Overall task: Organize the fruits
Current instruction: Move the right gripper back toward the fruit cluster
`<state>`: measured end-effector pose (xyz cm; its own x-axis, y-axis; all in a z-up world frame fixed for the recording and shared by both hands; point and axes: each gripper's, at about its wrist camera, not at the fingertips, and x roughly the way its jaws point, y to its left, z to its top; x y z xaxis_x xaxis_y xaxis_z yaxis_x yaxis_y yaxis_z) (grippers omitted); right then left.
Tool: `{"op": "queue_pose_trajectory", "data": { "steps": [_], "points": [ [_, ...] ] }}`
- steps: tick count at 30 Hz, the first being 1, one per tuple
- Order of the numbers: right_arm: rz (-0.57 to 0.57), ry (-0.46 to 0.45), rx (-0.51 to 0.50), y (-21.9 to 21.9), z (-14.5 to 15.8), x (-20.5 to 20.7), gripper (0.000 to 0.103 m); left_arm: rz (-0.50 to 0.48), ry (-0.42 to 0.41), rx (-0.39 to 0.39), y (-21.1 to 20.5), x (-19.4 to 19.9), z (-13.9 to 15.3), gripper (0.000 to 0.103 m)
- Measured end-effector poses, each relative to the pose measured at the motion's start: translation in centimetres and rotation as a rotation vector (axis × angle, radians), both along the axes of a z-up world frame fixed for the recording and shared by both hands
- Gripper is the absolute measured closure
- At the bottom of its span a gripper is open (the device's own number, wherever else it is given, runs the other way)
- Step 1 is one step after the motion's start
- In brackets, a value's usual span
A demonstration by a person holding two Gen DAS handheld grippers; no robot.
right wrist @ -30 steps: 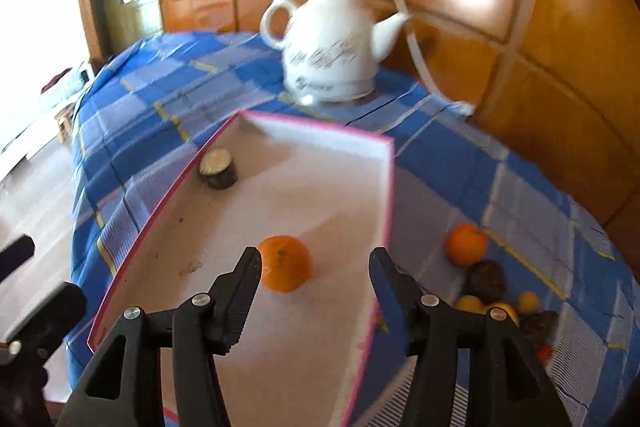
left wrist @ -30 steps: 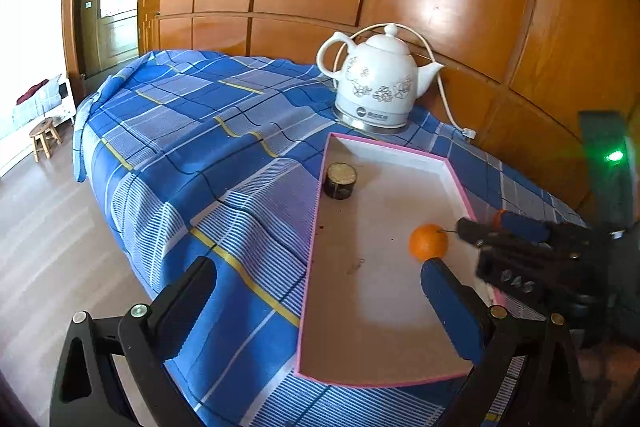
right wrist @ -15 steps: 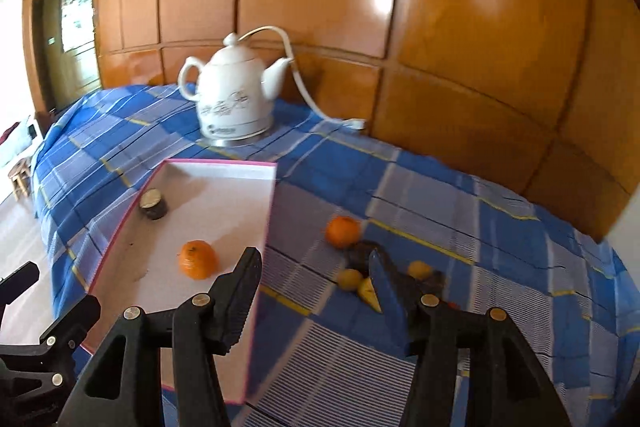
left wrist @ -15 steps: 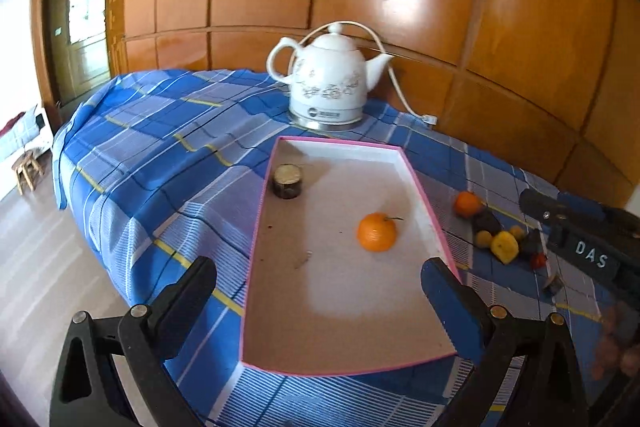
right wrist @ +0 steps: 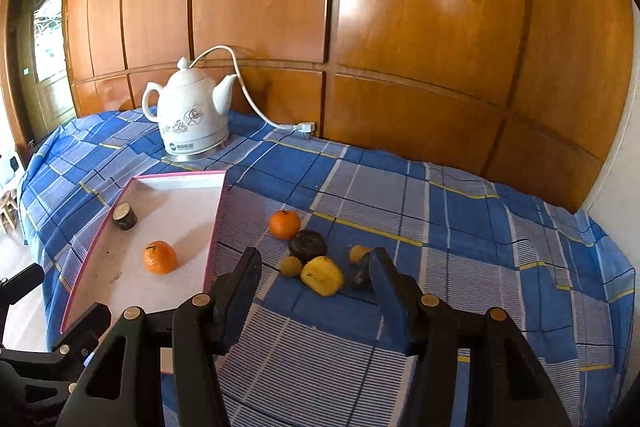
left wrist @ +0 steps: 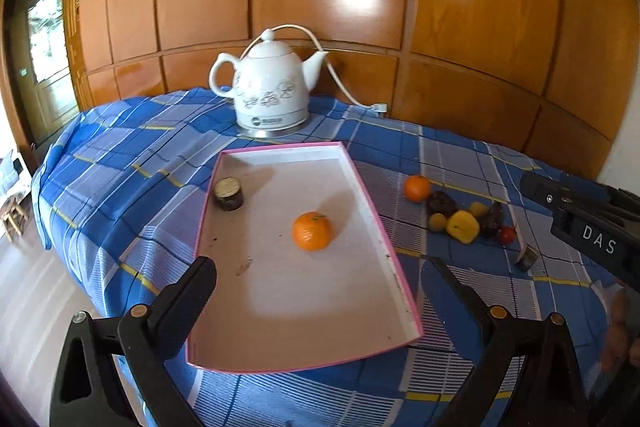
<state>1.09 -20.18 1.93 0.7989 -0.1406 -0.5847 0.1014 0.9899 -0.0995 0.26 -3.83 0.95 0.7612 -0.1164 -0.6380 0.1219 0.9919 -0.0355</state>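
Tray (left wrist: 362,187): holds one orange (left wrist: 312,231); second orange (right wrist: 284,223) and small fruit cluster (right wrist: 320,269) remain on table (right wrist: 480,227). Right hand-held gripper (right wrist: 316,267) and left hand-held gripper (left wrist: 316,287): jaws apart, empty.

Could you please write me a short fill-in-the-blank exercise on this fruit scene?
1. The tray has a rim coloured ____.
2. The white kettle stands on the ____ checked cloth.
3. Inside the tray lie a dark round item and one ____.
4. The right tool holds ____.

Missing words: pink; blue; orange; nothing
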Motion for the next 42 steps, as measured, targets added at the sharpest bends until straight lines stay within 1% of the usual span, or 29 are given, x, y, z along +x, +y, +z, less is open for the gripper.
{"op": "queue_pose_trajectory", "data": {
  "steps": [4,10,19,27,30,35,37,40,42],
  "points": [
    [-0.011,-0.027,-0.005,-0.7,0.5,-0.8,0.046,-0.031,-0.003,0.013,-1.1,0.0,0.2,0.0],
    [-0.057,-0.057,-0.003,-2.5,1.3,-1.6,0.046,-0.076,-0.01,0.018,-2.8,0.1,0.5,0.0],
    [-0.094,-0.063,-0.015,-4.3,1.6,-2.0,0.046,-0.14,-0.016,0.026,-5.2,0.2,0.7,0.0],
    [-0.098,-0.038,-0.044,-5.5,1.5,-1.5,0.046,-0.181,0.0,0.017,-6.6,0.7,0.2,0.0],
    [-0.061,0.008,-0.048,-6.2,1.2,-0.7,0.046,-0.21,0.023,-0.008,-7.0,1.1,-0.1,0.0],
    [0.015,0.157,-0.001,-9.2,0.2,1.6,0.046,-0.227,0.042,-0.047,-7.3,1.5,-0.4,0.0],
    [0.023,0.209,0.024,-11.1,-0.4,2.6,0.046,-0.236,0.055,-0.053,-7.4,1.8,-0.7,0.0],
    [0.006,0.227,0.027,-13.8,-1.2,3.9,0.046,-0.244,0.087,-0.083,-7.4,2.3,-1.2,0.0],
    [-0.01,0.242,0.031,-15.7,-2.3,4.8,0.046,-0.254,0.104,-0.078,-7.7,2.5,-1.5,0.0]
  ]
}}
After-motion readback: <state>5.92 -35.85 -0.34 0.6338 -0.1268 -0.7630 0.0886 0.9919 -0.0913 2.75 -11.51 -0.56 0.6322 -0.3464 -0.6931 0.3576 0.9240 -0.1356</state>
